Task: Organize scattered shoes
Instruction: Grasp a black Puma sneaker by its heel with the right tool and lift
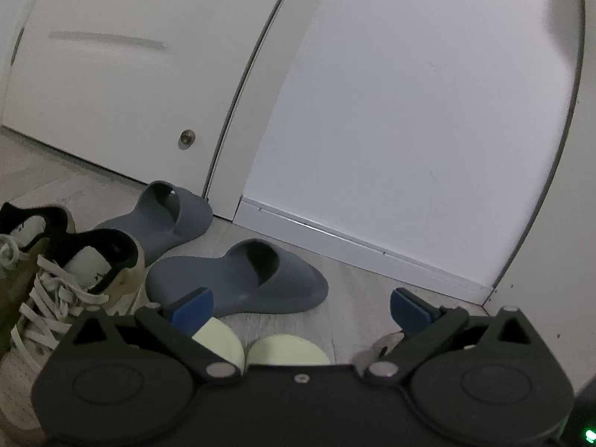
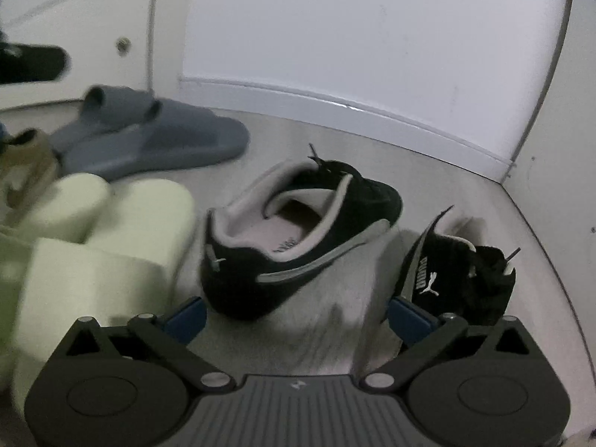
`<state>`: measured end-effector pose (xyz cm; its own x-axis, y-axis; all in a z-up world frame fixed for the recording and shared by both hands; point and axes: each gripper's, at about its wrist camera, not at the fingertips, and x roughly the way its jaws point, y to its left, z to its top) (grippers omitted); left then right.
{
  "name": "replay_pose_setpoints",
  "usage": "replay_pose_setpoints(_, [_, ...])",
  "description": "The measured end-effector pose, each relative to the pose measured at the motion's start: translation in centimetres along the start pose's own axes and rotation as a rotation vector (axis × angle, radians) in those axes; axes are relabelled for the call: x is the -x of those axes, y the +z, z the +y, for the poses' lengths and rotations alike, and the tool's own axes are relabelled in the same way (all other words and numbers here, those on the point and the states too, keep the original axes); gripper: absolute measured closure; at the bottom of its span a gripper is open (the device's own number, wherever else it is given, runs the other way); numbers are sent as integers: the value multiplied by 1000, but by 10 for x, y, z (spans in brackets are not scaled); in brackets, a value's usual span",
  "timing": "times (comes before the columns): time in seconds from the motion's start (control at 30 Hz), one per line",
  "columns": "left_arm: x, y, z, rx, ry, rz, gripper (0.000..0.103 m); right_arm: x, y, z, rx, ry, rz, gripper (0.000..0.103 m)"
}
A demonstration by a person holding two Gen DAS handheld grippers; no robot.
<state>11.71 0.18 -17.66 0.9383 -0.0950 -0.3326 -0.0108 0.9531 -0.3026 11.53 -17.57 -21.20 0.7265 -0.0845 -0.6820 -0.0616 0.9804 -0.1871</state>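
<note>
In the left wrist view, two blue-grey slides (image 1: 238, 279) (image 1: 167, 216) lie on the floor by the wall, with tan laced sneakers (image 1: 74, 283) to their left. My left gripper (image 1: 300, 307) is open just above the floor, and pale green slides (image 1: 257, 346) show under it. In the right wrist view, a black sneaker (image 2: 298, 234) stands upright ahead, and its mate (image 2: 454, 279) lies tipped on its side at the right. My right gripper (image 2: 296, 314) is open with nothing in it; its right finger is close to the tipped sneaker. Pale green slides (image 2: 100, 234) sit left.
A white wall with a baseboard (image 1: 357, 246) and a white door (image 1: 111, 74) close off the far side. Another white panel (image 2: 551, 149) bounds the corner on the right. A black slipper (image 2: 29, 61) and the blue-grey slides (image 2: 149, 141) lie far left in the right wrist view.
</note>
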Motion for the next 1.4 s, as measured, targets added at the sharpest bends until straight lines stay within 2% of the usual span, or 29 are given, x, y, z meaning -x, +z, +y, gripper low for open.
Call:
replay_pose_setpoints(0.13, [-3,-1,-2,-19,-1,11,0,-19,21,6,27,11,-5,1])
replay_pose_setpoints(0.33, [-8,-4,-6,-44,-7,33,0,-56,64,21,115,-10,-87,0])
replay_pose_setpoints(0.47, [-12,-5,-9,-60,-11,47,0,-73,95,15,177,38,-125,0])
replay_pose_setpoints(0.53, [-14,-6,-10,-68,-14,54,0,-67,101,5,248,92,-169,0])
replay_pose_setpoints(0.63, [-14,-7,-13,-85,-29,56,0,-59,94,-14,490,202,-187,0])
replay_pose_setpoints(0.67, [-14,-8,-15,-92,-37,56,0,-60,90,-22,626,218,-195,0])
replay_pose_setpoints(0.73, [-12,-9,-17,-109,-49,56,0,-65,87,-30,769,212,-192,0])
replay_pose_setpoints(0.77, [-12,-9,-18,-115,-50,57,0,-71,89,-35,837,211,-183,0])
replay_pose_setpoints(0.83, [-14,-11,-19,-124,-53,63,0,-85,96,-47,881,263,-145,0])
replay_pose_setpoints(0.93, [-17,-12,-17,-110,-61,81,0,-114,117,-62,851,433,-33,0])
replay_pose_setpoints(1.0, [-20,-11,-11,-62,-82,99,0,-131,130,-66,819,543,29,0])
replay_pose_setpoints(1.07, [-22,-10,-5,-14,-99,110,0,-142,138,-64,823,610,69,0])
replay_pose_setpoints(1.13, [-24,-9,-1,21,-99,114,0,-148,139,-58,841,641,98,0])
replay_pose_setpoints(1.2, [-27,-9,2,41,-97,122,0,-158,140,-44,866,676,164,1])
replay_pose_setpoints(1.27, [-28,-10,1,45,-97,127,0,-165,139,-33,892,673,197,3])
replay_pose_setpoints(1.4, [-28,-12,-3,18,-90,133,0,-170,139,-23,849,655,221,7])
